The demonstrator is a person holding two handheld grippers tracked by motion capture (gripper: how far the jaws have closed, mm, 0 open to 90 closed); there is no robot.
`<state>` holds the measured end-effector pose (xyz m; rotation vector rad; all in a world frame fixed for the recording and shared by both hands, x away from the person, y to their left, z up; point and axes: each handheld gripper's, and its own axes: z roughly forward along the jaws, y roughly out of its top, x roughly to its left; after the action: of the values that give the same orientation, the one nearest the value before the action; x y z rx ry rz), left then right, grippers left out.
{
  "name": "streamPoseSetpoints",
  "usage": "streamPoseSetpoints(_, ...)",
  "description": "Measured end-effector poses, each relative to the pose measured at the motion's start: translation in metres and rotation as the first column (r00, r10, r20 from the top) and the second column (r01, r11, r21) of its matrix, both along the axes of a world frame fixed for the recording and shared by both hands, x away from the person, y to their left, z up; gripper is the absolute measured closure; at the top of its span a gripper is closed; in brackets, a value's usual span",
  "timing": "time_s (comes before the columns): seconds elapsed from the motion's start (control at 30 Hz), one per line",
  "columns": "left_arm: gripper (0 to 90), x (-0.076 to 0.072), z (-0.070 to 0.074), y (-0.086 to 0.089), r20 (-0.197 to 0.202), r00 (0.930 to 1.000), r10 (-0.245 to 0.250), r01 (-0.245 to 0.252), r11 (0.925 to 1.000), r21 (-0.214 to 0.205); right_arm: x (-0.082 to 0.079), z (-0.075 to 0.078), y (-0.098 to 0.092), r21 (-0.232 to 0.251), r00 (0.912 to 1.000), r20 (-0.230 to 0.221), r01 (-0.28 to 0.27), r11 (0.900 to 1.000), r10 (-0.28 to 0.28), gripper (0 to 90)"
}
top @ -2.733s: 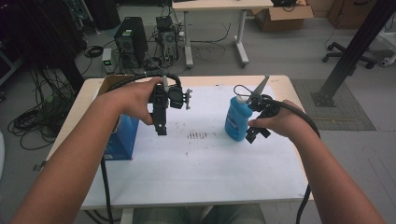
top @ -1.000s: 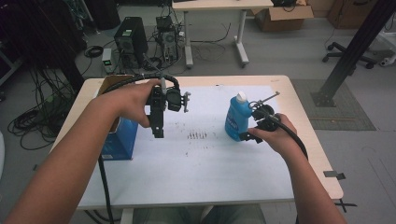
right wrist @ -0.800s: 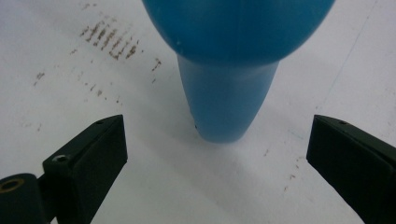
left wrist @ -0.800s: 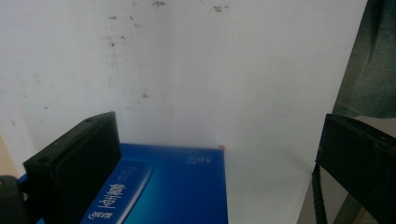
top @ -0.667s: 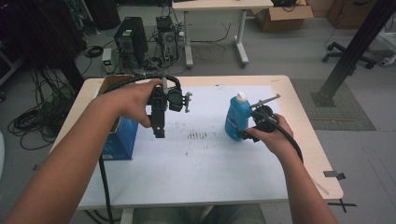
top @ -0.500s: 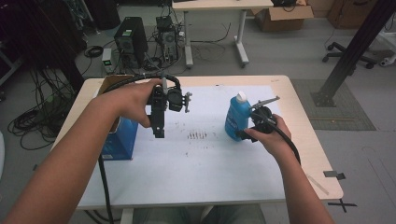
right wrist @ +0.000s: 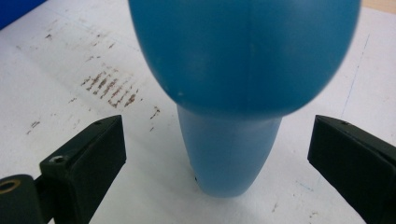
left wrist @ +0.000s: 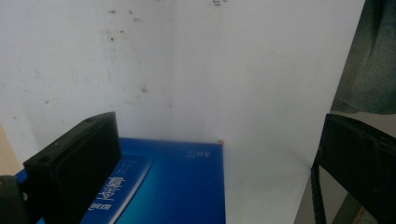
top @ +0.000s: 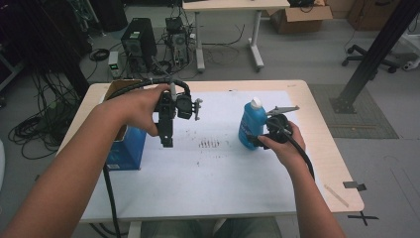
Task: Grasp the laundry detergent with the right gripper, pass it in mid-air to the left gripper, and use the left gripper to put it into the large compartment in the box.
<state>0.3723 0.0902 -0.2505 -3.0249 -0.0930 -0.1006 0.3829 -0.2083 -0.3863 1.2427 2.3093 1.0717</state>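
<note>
A blue plastic bottle point(top: 250, 125) with a white cap stands upright on the white sheet point(top: 213, 173) at the table's right middle. My right gripper point(top: 258, 140) is low beside it on the near right, open. In the right gripper view the bottle point(right wrist: 243, 56) rises between the two spread jaws of that gripper point(right wrist: 217, 140), and neither pad touches it. My left gripper point(top: 167, 141) hangs above the sheet's left part, pointing down, open and holding nothing. In the left gripper view that gripper point(left wrist: 215, 140) looks down on a blue box point(left wrist: 177, 186).
The blue box point(top: 126, 148) stands at the table's left edge, with an open cardboard box point(top: 116, 88) behind it. Brown smudges point(top: 210, 144) mark the sheet's middle. Bare wood table point(top: 329, 163) lies right of the sheet. Computers, cables and a desk stand on the floor beyond.
The right hand has dropped from beside the bottle's top to low beside its base, and the white cap now shows. The left gripper has hardly moved.
</note>
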Motion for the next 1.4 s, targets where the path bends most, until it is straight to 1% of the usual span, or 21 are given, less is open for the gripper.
streamPoseSetpoints(0.07,0.2,0.000,0.000,-0.001,-0.001,1.0000,-0.002,0.002,1.0000,0.001,0.000,-0.003,-0.001,0.015,0.9999,0.016,0.001,0.9999,-0.001,4.2)
streamPoseSetpoints(0.1,0.2,0.000,0.000,-0.001,-0.001,1.0000,-0.002,0.002,1.0000,0.001,0.000,-0.003,-0.001,0.015,0.9999,0.016,0.001,0.9999,-0.001,4.2)
streamPoseSetpoints(0.13,0.2,-0.001,0.000,-0.001,-0.001,1.0000,-0.001,0.001,1.0000,-0.001,-0.001,-0.005,-0.001,0.026,0.9996,0.026,0.002,0.9997,-0.003,4.2)
streamPoseSetpoints(0.2,0.2,-0.001,0.000,-0.002,0.001,1.0000,-0.005,0.005,1.0000,-0.003,-0.001,-0.008,0.000,0.031,0.9993,0.037,0.006,0.9995,-0.008,4.1)
streamPoseSetpoints(0.3,0.2,-0.001,0.000,-0.003,0.000,1.0000,-0.007,0.007,1.0000,-0.001,0.000,-0.011,0.000,0.043,0.9991,0.041,0.008,0.9991,-0.010,4.2)
streamPoseSetpoints(0.53,0.2,-0.001,0.000,-0.002,-0.002,1.0000,-0.009,0.009,1.0000,0.002,0.002,-0.018,0.003,0.062,0.9975,0.066,0.019,0.9979,-0.023,3.9)
streamPoseSetpoints(0.6,0.2,-0.001,0.000,-0.001,-0.001,1.0000,-0.005,0.005,1.0000,0.005,0.003,-0.020,0.003,0.076,0.9972,0.067,0.027,0.9968,-0.032,3.2)
streamPoseSetpoints(0.73,0.2,-0.001,-0.001,0.000,0.003,1.0000,-0.002,0.002,1.0000,-0.004,0.004,-0.022,0.004,0.078,0.9967,0.072,0.031,0.9964,-0.037,2.9)
streamPoseSetpoints(0.9,0.3,-0.001,-0.001,0.000,0.003,1.0000,-0.007,0.007,1.0000,0.000,0.005,-0.024,0.007,0.088,0.9961,0.079,0.033,0.9956,-0.039,2.1)
streamPoseSetpoints(0.93,0.2,-0.002,-0.001,0.000,0.001,1.0000,-0.007,0.007,1.0000,0.002,0.005,-0.025,0.007,0.090,0.9951,0.089,0.036,0.9953,-0.044,2.0)
streamPoseSetpoints(1.0,0.3,-0.002,-0.002,0.000,0.000,1.0000,-0.008,0.008,1.0000,0.002,0.005,-0.025,0.007,0.091,0.9948,0.092,0.036,0.9952,-0.044,1.9)
streamPoseSetpoints(1.07,0.2,-0.002,-0.002,0.000,-0.001,1.0000,-0.009,0.009,0.9999,0.005,0.005,-0.026,0.007,0.101,0.9934,0.102,0.043,0.9939,-0.053,1.7)
streamPoseSetpoints(1.27,0.2,-0.002,-0.002,0.001,0.000,1.0000,-0.009,0.009,0.9999,0.008,0.005,-0.029,0.006,0.122,0.9908,0.113,0.060,0.9907,-0.074,1.5)
streamPoseSetpoints(1.3,0.2,-0.003,-0.002,0.001,-0.002,1.0000,-0.004,0.004,1.0000,0.008,0.005,-0.030,0.006,0.125,0.9903,0.117,0.061,0.9903,-0.075,1.5)
streamPoseSetpoints(1.4,0.2,-0.002,-0.003,0.001,-0.001,1.0000,-0.010,0.010,0.9999,0.005,0.005,-0.031,0.007,0.126,0.9891,0.123,0.066,0.9898,-0.082,1.8)
